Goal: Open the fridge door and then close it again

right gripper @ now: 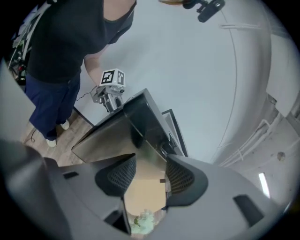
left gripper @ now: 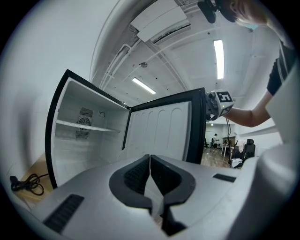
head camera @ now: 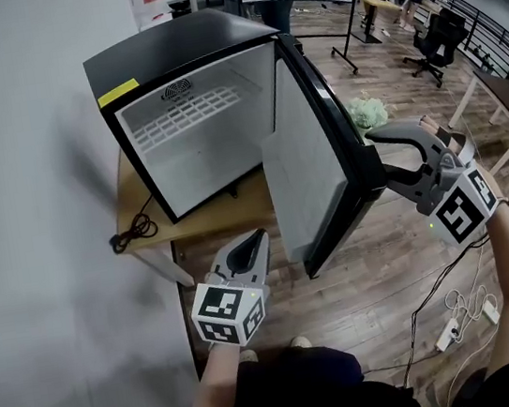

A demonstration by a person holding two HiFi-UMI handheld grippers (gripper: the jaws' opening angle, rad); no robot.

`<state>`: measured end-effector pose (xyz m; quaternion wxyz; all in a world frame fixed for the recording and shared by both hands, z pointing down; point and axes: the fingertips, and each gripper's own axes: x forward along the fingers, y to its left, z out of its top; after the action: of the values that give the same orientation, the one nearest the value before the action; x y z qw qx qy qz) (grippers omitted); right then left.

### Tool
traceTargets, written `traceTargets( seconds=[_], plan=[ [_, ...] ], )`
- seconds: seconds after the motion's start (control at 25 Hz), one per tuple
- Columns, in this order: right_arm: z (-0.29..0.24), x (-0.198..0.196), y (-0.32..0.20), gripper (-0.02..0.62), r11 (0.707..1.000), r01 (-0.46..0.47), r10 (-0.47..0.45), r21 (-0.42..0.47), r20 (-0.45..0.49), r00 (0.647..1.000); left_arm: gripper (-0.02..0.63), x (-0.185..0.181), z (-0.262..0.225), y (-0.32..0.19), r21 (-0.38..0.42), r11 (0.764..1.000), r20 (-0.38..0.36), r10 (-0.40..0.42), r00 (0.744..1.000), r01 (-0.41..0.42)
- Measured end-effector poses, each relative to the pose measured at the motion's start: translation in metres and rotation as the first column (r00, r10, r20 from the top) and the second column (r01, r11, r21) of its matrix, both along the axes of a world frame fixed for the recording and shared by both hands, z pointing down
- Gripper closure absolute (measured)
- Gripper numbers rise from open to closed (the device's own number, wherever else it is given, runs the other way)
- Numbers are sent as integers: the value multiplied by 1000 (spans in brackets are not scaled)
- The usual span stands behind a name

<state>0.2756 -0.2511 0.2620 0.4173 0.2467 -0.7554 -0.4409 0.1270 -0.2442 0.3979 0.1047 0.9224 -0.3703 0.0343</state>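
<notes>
A small black fridge stands on a low wooden table, its door swung wide open and the white inside with a wire shelf bare. My right gripper is at the door's black outer face near its free edge. Its jaws stand apart, and in the right gripper view nothing is pinched; the dark door lies just ahead. My left gripper hangs low in front of the fridge, below the door, jaws pressed together and empty. The left gripper view looks at the door's white lining.
The wooden table carries a coiled black cable at its left end. Power strips and cords lie on the wood floor at right. A pale green bundle sits behind the door. Desks and office chairs stand farther back.
</notes>
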Motion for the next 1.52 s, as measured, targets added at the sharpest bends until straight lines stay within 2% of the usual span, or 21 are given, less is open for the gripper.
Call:
traceTargets(
  seconds=[0.08,0.16,0.24,0.32,0.52,0.6,0.72,1.04,1.24,1.52],
  plan=[
    [-4,2,3,413,999,-15,18,-29,103,994,598,-2,0,2,-3,1000,7,-3,1000,3],
    [-10,2,6,414,997,-17,36,-80,231,972,598,-5,0,3,-7,1000,11,-6,1000,6],
    [-13,3,12,432,989,-9,65,-150,375,925,598,-6,0,4,-9,1000,12,-4,1000,4],
    [-14,6,17,441,979,-3,104,-205,481,870,598,-7,1,6,-12,1000,11,1,1000,-1],
    [-3,31,20,491,954,-5,206,-300,643,738,598,-6,6,8,-25,1000,14,13,1000,-13],
    [8,35,21,536,941,4,237,-338,669,705,598,-5,7,9,-30,999,12,18,1000,-18],
    [29,32,25,588,921,14,270,-389,666,695,598,-3,9,12,-34,999,10,26,1000,-26],
    [59,3,30,604,879,119,265,-462,680,684,598,-13,15,14,-46,999,16,7,1000,-6],
    [67,-7,28,604,871,128,258,-475,663,703,598,-24,16,14,-49,999,18,-18,1000,19],
    [66,-23,26,606,864,165,238,-475,676,697,598,-39,16,15,-53,998,16,-44,999,45]
  ],
)
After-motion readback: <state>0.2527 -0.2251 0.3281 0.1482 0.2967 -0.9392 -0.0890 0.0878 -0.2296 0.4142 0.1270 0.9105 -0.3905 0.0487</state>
